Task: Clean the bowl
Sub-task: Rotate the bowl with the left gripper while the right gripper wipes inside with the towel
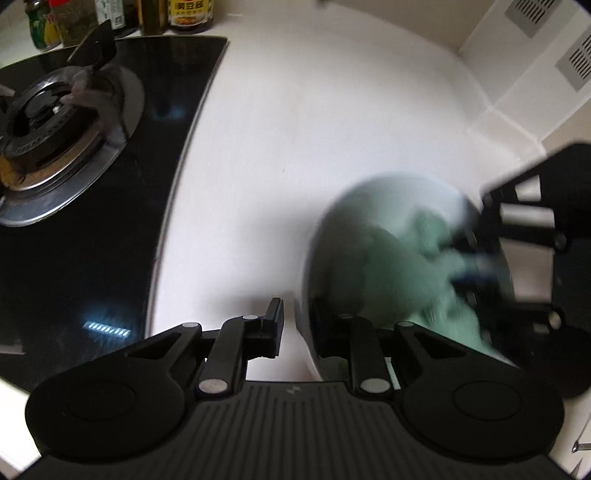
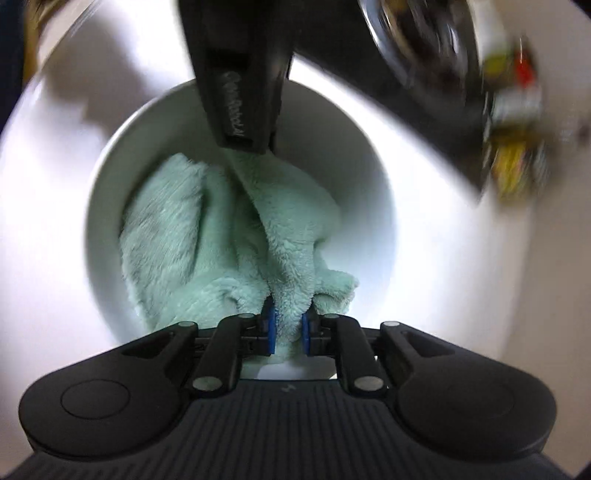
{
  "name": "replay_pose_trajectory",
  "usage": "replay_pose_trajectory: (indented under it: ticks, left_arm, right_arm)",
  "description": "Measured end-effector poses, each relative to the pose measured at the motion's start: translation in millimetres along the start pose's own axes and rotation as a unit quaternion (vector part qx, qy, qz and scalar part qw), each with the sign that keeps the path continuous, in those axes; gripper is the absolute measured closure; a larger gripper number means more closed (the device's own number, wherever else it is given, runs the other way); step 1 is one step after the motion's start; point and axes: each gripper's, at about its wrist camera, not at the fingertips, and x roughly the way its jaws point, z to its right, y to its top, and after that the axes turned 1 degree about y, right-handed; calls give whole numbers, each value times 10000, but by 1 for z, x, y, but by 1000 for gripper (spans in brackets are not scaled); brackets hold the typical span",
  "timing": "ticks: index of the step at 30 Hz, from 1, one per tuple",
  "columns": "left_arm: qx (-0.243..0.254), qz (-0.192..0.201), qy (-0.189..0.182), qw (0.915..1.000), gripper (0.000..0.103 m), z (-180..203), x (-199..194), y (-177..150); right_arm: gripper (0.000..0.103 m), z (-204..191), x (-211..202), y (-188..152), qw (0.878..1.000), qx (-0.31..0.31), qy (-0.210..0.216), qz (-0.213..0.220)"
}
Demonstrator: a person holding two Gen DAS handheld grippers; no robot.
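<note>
A white bowl point(image 1: 334, 218) stands on the white counter point(image 1: 277, 147) with a pale green fluffy cloth point(image 1: 388, 266) bunched inside it. My left gripper point(image 1: 297, 321) straddles the bowl's near rim, one finger outside and one inside, with a small gap showing beside the rim. The right gripper point(image 1: 469, 258), blurred, reaches into the bowl from the right. In the right wrist view my right gripper point(image 2: 288, 328) has its blue pads point(image 2: 271, 328) shut on a fold of the cloth point(image 2: 221, 229), over the bowl point(image 2: 332, 147). A left gripper finger point(image 2: 243, 122) dips inside the bowl's far rim.
A black glass hob point(image 1: 110, 240) with a gas burner point(image 1: 55, 122) takes up the left. Several sauce bottles point(image 1: 184, 14) stand behind it against the wall. A tiled wall corner point(image 1: 517, 92) closes off the right. The bottles point(image 2: 513, 110) show blurred in the right wrist view.
</note>
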Motion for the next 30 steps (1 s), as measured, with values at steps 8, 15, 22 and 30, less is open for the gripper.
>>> replay_pose_trajectory:
  ticks: [8, 15, 22, 30]
  left_arm:
    - [472, 175, 251, 9984, 69, 18, 1, 12]
    - [385, -264, -83, 9989, 87, 10, 3, 36]
    - [335, -502, 48, 9982, 88, 5, -20, 12]
    - [151, -451, 236, 9986, 78, 8, -8, -8]
  right_arm:
    - [92, 31, -16, -33, 9262, 2418, 2494, 1467]
    - [92, 44, -58, -76, 9112, 3063, 1517, 2301]
    - [92, 25, -55, -41, 9628, 1319, -978, 2147]
    - [92, -40, -13, -16, 9468, -1961, -2228, 1246]
